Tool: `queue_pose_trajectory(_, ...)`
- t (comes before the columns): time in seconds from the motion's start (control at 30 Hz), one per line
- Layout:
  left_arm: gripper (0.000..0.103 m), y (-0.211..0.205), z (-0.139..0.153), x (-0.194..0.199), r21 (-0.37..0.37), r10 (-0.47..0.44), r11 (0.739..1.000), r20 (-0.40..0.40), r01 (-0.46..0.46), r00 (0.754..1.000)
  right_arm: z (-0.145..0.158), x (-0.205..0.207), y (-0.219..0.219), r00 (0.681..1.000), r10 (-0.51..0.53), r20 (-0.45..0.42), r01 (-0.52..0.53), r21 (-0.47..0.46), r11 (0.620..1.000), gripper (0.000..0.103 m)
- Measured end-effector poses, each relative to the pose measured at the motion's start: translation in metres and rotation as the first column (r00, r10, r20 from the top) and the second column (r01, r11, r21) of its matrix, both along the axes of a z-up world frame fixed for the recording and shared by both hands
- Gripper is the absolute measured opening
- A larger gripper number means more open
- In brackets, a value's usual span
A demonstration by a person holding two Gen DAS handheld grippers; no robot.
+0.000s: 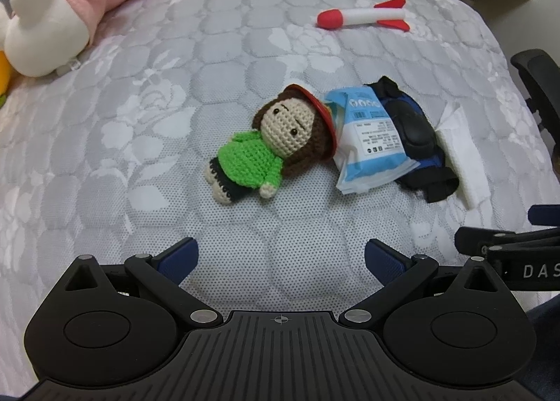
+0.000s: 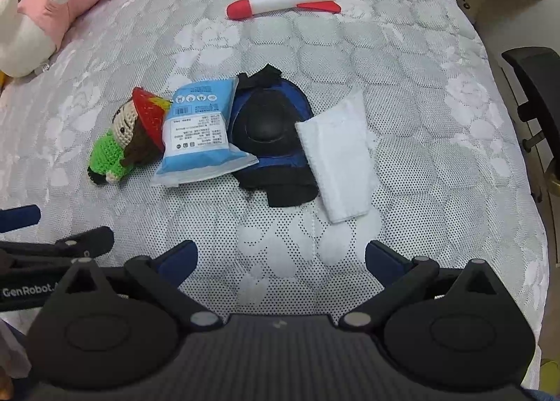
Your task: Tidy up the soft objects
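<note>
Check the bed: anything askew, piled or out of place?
Yes. The middle items are heaped, not laid apart: the crochet doll lies with its hat against the blue packet, which leans on the knee pad; the white cloth overlaps the pad's other edge. The foam rocket lies alone, farther back. Nothing looks damaged.

Black left gripper (image 1: 280, 254) and right gripper (image 2: 281, 254), blue-padded jaws, silver screws.

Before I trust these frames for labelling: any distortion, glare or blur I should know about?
Left wrist view: strong fisheye bending of the mattress edges, crochet doll sharp, no glare. Right wrist view: same bending, even light, soft shadows, print on the blue-white packet too small to read.
</note>
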State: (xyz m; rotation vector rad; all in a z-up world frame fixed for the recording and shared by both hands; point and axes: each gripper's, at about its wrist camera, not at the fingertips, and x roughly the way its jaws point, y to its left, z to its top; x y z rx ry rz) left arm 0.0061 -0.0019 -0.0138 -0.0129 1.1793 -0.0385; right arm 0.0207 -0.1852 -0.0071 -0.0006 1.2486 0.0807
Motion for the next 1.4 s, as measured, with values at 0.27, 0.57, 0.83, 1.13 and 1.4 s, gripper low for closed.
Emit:
queue_pose_trajectory(0.27,0.103,-0.001,-0.001,-0.001,0.012,-0.010,1.000,0.003,0.010,1.000,-0.001,0.002,-0.002,1.000,0.014,0.010,-0.014,0.010,1.000,0.103)
queue_pose_trajectory(0.57,0.103,-0.011,0.001,0.012,0.053,-0.161,0.986,0.017,0.160,0.987,-0.006,0.023,-0.019,0.999,0.052,-0.002,-0.052,0.108,0.993,0.103)
queue_pose_trajectory(0.83,0.103,-0.023,-0.002,0.038,0.142,-0.328,0.938,0.058,0.317,0.943,-0.019,0.092,-0.054,0.995,0.041,0.086,-0.026,-0.163,0.986,0.103)
queue_pose_trajectory(1.13,0.103,-0.014,-0.024,0.064,0.060,-0.356,0.934,0.080,0.352,0.931,-0.063,0.117,-0.066,0.998,0.068,-0.015,-0.067,0.041,0.997,0.102)
queue_pose_trajectory(1.4,0.103,0.013,-0.024,0.083,-0.135,-0.278,0.948,0.091,0.289,0.956,-0.094,0.122,-0.069,0.988,0.012,-0.155,-0.004,0.056,0.998,0.103)
